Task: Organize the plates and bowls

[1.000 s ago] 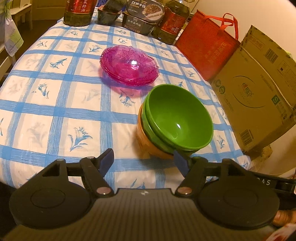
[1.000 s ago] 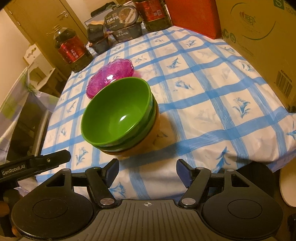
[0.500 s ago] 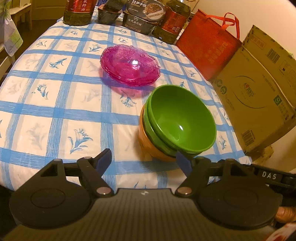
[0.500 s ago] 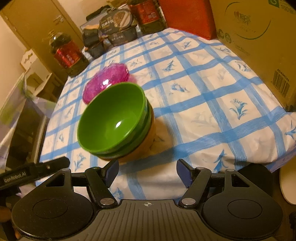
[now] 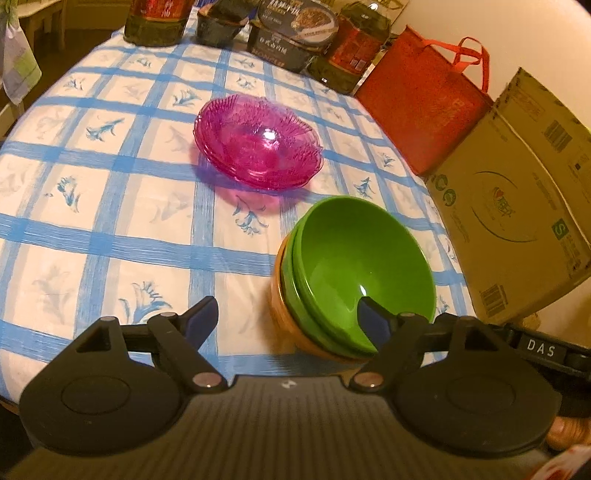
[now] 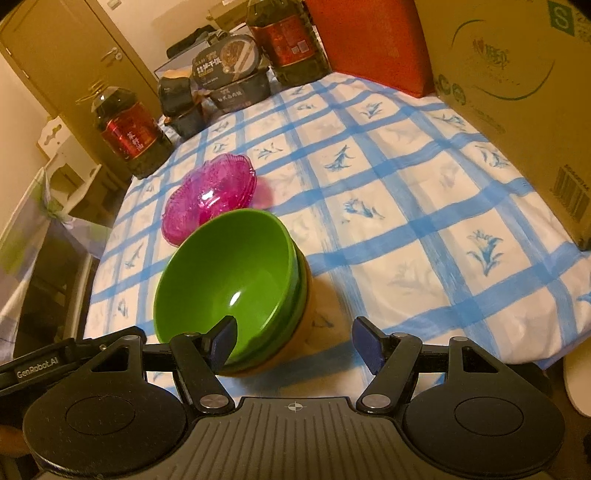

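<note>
Fingers (image 5: 371, 324) nearer green bowl (image 5: 364, 267) than before

oil bottle (image 5: 155, 18) tops cropped, orange bowl (image 5: 282, 314) mostly hidden

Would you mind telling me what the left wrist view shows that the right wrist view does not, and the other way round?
Only the left wrist view shows the red bag's handles and the open left tool.

Only the right wrist view shows the tan cabinet behind the table, the white chair beside it, and the open right tool.

Both show the stacked green bowls nested in an orange bowl, the stacked pink glass plates, the blue-checked tablecloth, oil bottles, the cardboard box and boxed food.
</note>
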`<action>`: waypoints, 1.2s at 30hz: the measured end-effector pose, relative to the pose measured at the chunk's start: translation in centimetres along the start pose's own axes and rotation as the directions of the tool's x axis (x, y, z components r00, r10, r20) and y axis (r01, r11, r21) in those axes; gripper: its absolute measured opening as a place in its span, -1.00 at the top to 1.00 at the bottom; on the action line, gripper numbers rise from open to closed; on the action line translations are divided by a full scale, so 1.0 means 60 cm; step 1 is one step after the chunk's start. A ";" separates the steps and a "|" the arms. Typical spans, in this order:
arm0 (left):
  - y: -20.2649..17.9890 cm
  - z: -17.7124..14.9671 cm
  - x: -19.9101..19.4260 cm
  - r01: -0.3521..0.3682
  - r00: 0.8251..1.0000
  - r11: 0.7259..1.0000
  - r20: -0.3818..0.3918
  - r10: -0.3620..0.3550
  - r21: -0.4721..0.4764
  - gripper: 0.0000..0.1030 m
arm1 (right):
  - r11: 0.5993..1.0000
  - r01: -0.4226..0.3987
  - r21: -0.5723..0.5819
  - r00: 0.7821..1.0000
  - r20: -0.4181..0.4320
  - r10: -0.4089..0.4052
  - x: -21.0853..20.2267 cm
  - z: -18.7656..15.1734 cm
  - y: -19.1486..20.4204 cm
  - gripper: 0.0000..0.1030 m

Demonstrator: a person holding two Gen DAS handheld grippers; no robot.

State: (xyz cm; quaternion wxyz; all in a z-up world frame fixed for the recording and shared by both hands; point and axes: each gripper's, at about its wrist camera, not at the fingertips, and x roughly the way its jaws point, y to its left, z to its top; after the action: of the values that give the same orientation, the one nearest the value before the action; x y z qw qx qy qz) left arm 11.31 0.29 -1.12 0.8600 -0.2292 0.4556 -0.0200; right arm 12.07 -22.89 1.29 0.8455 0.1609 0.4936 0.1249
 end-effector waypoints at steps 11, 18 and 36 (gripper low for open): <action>-0.005 0.016 0.072 0.027 0.997 1.000 -0.072 -0.027 0.001 -0.03 | 1.000 0.022 -0.021 0.998 -0.052 -0.024 0.062 0.019 0.002 -0.33; -0.006 0.021 0.101 0.018 0.994 1.000 -0.104 -0.016 0.019 0.28 | 0.999 0.028 -0.021 0.995 -0.094 -0.030 0.096 0.024 0.003 -0.31; -0.013 0.028 0.124 -0.001 0.990 0.997 -0.140 0.012 0.073 0.44 | 0.999 0.027 -0.022 0.988 -0.151 -0.030 0.132 0.021 0.002 0.37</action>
State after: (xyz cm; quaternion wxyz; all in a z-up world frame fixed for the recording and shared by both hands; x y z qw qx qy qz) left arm 17.13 -1.55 -5.75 0.8337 -0.1942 0.5145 -0.0498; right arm 16.97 -20.04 -4.35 0.8090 0.1357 0.5572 0.1293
